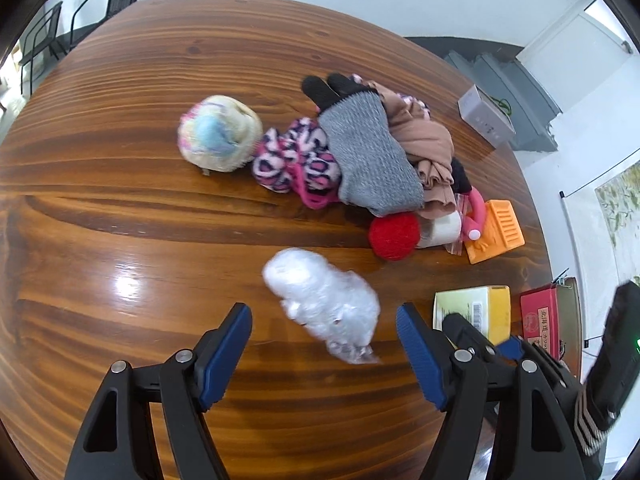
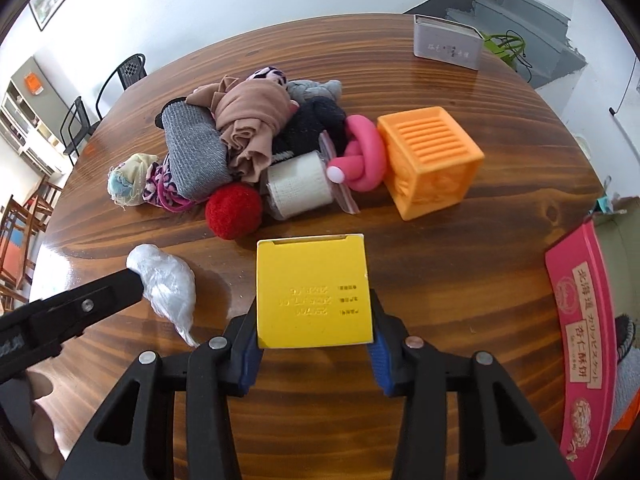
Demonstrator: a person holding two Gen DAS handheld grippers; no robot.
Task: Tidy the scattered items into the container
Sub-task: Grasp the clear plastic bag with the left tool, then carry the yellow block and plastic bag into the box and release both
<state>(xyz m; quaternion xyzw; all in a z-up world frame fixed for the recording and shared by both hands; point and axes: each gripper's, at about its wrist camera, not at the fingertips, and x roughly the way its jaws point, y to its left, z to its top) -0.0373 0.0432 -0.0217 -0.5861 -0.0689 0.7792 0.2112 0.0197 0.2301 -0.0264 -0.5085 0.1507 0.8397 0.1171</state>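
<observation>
The yellow box [image 2: 314, 292] sits on the counter [image 2: 460, 272] at the near edge of the clutter, between the blue pads of the right hand-held gripper [image 2: 316, 354], which press on its two near side faces: a grip low on the box, close to its near end. To do this step well, I judge the squeeze should stay square and the lift go straight up, since a hold this near the end could let the far end droop or twist.

The left hand-held gripper [image 1: 324, 344] stands open around the near end of a crinkled plastic bag [image 1: 320, 300], its pads apart from it on both sides; it needs to come lower and further over the bag before closing.

Just beyond the box lie a red ball [image 2: 234, 210], a white roll [image 2: 298, 188] and an orange cube [image 2: 430, 160], so going forward is cramped. The bare wood on the near side and to the right, toward the pink carton [image 2: 584, 320] at the counter's right edge, gives open room.
</observation>
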